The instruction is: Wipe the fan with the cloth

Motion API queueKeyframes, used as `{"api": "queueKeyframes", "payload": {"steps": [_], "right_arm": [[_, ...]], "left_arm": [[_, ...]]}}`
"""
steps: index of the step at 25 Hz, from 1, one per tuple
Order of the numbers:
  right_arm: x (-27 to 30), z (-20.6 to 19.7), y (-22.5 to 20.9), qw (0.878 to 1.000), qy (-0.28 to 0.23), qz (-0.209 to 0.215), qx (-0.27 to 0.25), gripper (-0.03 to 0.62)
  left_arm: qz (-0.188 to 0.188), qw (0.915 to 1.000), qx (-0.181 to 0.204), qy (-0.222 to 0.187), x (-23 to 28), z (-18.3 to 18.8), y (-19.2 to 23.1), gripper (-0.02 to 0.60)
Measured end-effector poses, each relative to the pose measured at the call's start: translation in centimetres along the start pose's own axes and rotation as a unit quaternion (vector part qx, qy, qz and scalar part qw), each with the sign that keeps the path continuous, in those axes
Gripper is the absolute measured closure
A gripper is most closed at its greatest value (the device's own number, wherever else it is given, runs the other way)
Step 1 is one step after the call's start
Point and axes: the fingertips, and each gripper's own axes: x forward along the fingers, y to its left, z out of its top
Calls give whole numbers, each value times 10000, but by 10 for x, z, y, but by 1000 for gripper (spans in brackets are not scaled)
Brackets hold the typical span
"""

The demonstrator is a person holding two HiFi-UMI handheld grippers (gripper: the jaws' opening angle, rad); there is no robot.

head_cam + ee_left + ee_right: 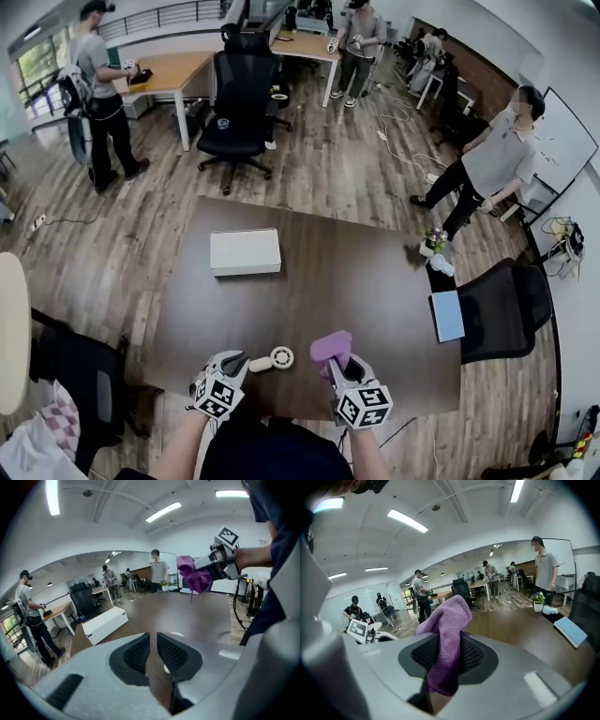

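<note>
Cloth (331, 347) by the fan (274, 359).
The right tool (446, 656) pinches cloth; left tool (153, 651) narrow, maybe empty; white box (246, 251) at eleven o'clock.

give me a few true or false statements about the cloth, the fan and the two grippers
1. The purple cloth is clamped in the right gripper. True.
2. The fan stands on top of the white box. False: it lies on the table, near the left gripper and apart from the box.
3. A blue book lies at the table's right edge. True.
4. The left gripper has the fan between its jaws. False: nothing is between them.
</note>
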Motion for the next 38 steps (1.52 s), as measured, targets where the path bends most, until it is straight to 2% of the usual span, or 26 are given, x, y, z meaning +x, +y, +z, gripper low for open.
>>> {"api": "queueKeyframes", "payload": {"steps": [4, 6, 9, 12, 19, 21, 23, 26, 28, 29, 31, 33, 35, 38], "right_arm": [[15, -21, 4, 9997, 257, 17, 56, 476], [24, -33, 6, 9991, 418, 21, 88, 476], [39, -51, 13, 9978, 659, 67, 91, 476], [54, -71, 24, 9957, 908, 183, 16, 476], [98, -108, 59, 9882, 1321, 752, 166, 474], [109, -119, 71, 9826, 1594, 947, -110, 473], [117, -134, 80, 9703, 2010, 1036, -859, 471], [128, -163, 82, 9341, 2661, 1085, -2120, 468], [134, -179, 81, 9112, 2993, 1155, -2585, 465], [137, -184, 81, 9042, 3095, 1160, -2706, 461], [144, -190, 79, 8981, 3204, 1106, -2802, 437], [150, -193, 75, 8979, 3238, 1063, -2787, 414], [151, -190, 72, 9003, 3192, 1035, -2772, 366], [146, -181, 67, 9078, 3043, 976, -2717, 344]], "left_arm": [[-642, 9955, 197, 666, 31, -40, -21, 450], [-957, 9898, 310, 1013, 47, -60, -32, 398], [-1273, 9812, 363, 1405, 62, -90, -42, 359], [-1417, 9775, 339, 1528, 68, -110, -48, 328], [-1633, 9718, 249, 1680, 83, -131, -51, 325], [-1631, 9719, 171, 1686, 86, -133, -51, 330], [-1617, 9724, 176, 1671, 88, -133, -50, 331], [-1650, 9718, 213, 1671, 93, -132, -49, 345], [-1665, 9713, 230, 1683, 95, -133, -49, 359], [-1662, 9712, 223, 1691, 95, -133, -48, 368], [-1643, 9713, 199, 1710, 95, -135, -46, 399], [-1631, 9712, 183, 1729, 96, -135, -46, 408], [-1630, 9712, 158, 1733, 97, -135, -46, 408], [-1627, 9713, 143, 1729, 97, -136, -47, 408]]}}
